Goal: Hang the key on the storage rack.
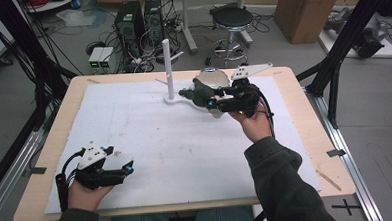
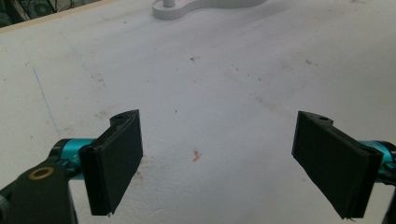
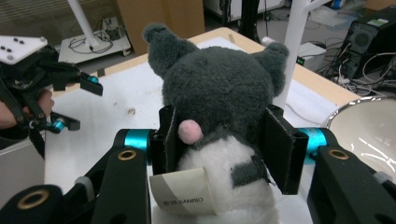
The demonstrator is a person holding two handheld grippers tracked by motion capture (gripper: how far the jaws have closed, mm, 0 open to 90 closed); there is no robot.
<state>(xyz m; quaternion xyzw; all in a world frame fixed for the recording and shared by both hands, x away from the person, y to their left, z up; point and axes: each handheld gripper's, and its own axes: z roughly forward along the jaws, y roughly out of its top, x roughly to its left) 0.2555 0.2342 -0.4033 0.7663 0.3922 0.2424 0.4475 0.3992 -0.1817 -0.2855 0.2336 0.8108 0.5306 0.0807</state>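
Note:
A plush toy [image 3: 219, 88] with a dark grey head, a white body, a pink tail and a paper tag sits between the jaws of my right gripper [image 3: 219, 140], and both pads press on its sides. In the high view this gripper [image 1: 206, 97] holds the toy [image 1: 189, 94] above the far middle of the table, just right of a white post stand [image 1: 168, 66]. My left gripper [image 1: 124, 168] rests near the front left of the white mat [image 1: 185, 141]. Its jaws stand wide apart over bare mat [image 2: 215, 93], with nothing between them [image 2: 217, 158].
A shiny metal bowl [image 1: 213, 78] lies behind the right gripper, also at the right edge [image 3: 369, 130] of the right gripper view. The stand's base [image 2: 173, 9] is far ahead of the left gripper. Computers, a stool and a cardboard box stand on the floor beyond the table.

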